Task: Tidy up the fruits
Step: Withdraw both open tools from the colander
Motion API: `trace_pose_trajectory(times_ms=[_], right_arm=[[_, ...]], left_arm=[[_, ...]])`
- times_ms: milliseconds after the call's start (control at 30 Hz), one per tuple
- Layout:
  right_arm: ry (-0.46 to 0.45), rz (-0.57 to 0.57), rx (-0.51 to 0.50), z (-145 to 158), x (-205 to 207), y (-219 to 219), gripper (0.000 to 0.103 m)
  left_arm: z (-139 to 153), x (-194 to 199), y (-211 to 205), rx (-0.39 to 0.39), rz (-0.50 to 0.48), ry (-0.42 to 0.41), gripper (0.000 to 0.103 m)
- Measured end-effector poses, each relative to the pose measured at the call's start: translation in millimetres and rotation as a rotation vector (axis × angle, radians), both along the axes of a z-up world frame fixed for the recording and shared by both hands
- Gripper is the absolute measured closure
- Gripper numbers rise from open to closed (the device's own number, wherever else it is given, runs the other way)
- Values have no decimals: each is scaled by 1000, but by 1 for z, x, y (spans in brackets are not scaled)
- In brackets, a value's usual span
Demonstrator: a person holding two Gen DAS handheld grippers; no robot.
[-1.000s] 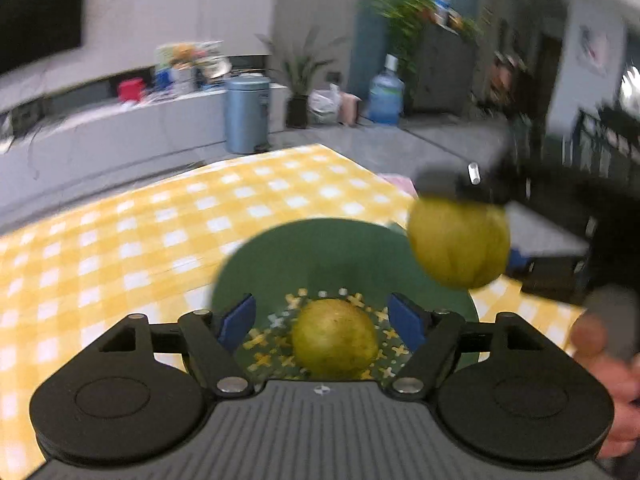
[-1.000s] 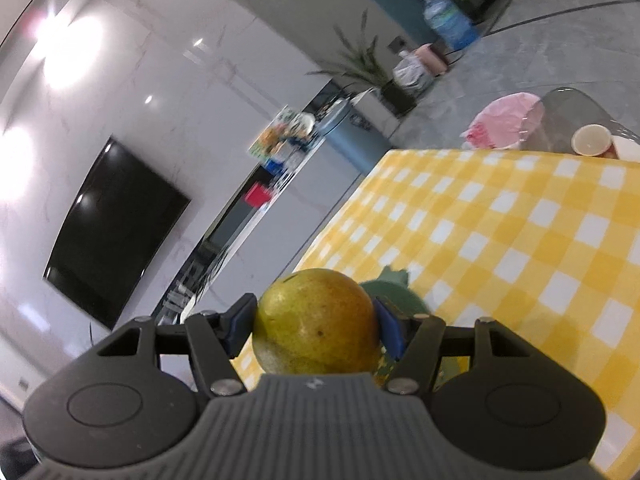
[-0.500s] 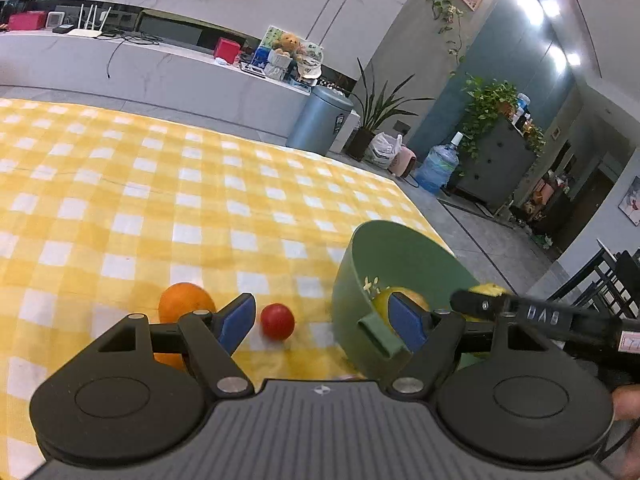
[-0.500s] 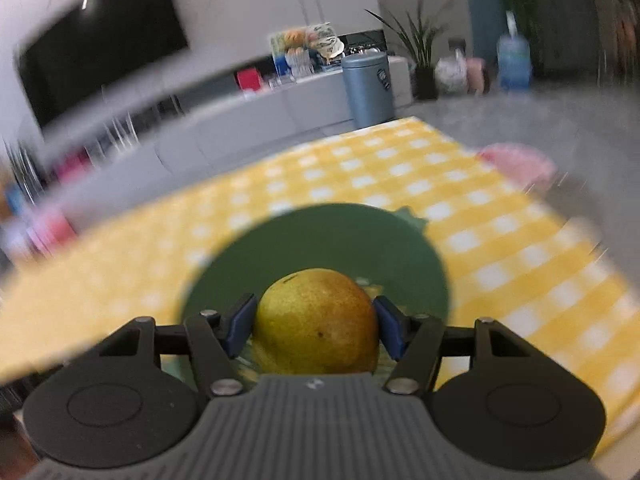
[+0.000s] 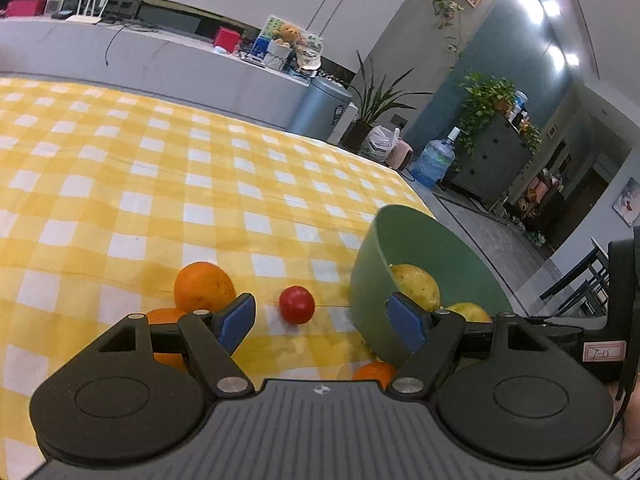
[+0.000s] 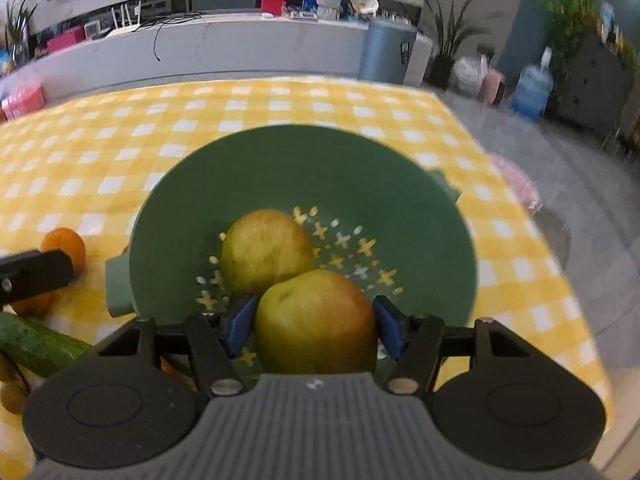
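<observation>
Pear (image 6: 266,250) in green bowl (image 6: 280,160) (second pear (image 6: 316,322) clawed)

Yellow checked tablecloth (image 5: 168,184), grey bin (image 5: 320,109), blue water jug (image 5: 434,159), potted plant (image 5: 370,104), long counter (image 5: 160,60) behind.

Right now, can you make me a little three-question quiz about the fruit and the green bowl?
1. True or false: the right tool holds a pear over the green bowl.
2. How many pears lie loose in the bowl, in the right wrist view?
3. Which lies between the top orange and the bowl on the cloth: A) banana, B) tomato, C) grapes?

Key: 1 true; 2 one, the other pear; 3 B.
</observation>
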State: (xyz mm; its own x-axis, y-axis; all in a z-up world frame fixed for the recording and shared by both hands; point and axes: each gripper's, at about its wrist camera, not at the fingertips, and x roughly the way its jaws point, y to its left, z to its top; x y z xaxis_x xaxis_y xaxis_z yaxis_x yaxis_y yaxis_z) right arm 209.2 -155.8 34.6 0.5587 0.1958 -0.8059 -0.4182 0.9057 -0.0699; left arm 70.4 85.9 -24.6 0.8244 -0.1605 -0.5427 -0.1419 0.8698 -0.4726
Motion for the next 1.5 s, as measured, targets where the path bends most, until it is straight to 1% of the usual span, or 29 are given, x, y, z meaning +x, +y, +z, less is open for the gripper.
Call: trace_pose_trajectory(times_ms=[33,133,333,400,533,700,767,800,867,900,933,967,1000,1033,1067,1100,1133,1167,1267,1400,1500], right_arm=[[-2,-11,3,0,1,0,38],[-32,1,-19,1,-2,5,36],[-25,-21,4,0,-2,3,30],[-24,-26,12,-1,-2,3,29],[-12,-41,46,-3,2,2,19],[-17,-64,57,-7,8,5,17],[-34,-74,76,-6,8,4,12],[-47,-77,95,-4,7,2,12],[-72,-95,167,4,6,-5,12],[-89,-116,223,9,5,-12,15],[-105,-136,278,13,4,-19,28],[-115,-165,349,18,2,-28,44],[-106,-188,418,20,3,-37,50],[-86,-205,482,21,5,-44,59],[-62,-216,519,20,7,-48,68],[-27,-220,529,17,10,-49,72],[5,-214,509,15,12,-46,80],[27,-201,486,12,13,-41,83],[69,-125,445,5,14,-25,83],[7,-93,437,7,16,-9,83],[11,-78,483,5,20,-6,83]], left_arm=[[0,1,2,-8,4,1,14],[-1,-2,7,-36,18,3,14],[-3,-4,14,-68,55,27,14],[-3,-5,15,-67,66,34,14],[0,-8,16,-61,74,33,14],[1,-10,17,-68,79,43,14],[3,-12,18,-63,84,37,14],[4,-14,19,-64,87,35,14],[6,-16,21,-67,93,31,14],[7,-17,22,-70,97,28,14],[6,-19,24,-74,99,26,14],[6,-19,26,-83,100,26,14],[5,-20,27,-93,100,30,14],[4,-20,29,-100,100,34,14],[4,-20,29,-104,102,36,14],[3,-20,29,-104,105,41,14],[3,-20,29,-103,105,45,14],[3,-20,29,-102,103,47,14],[2,-21,30,-102,94,48,14],[0,-23,31,-110,94,47,14],[0,-24,32,-111,92,50,14]])
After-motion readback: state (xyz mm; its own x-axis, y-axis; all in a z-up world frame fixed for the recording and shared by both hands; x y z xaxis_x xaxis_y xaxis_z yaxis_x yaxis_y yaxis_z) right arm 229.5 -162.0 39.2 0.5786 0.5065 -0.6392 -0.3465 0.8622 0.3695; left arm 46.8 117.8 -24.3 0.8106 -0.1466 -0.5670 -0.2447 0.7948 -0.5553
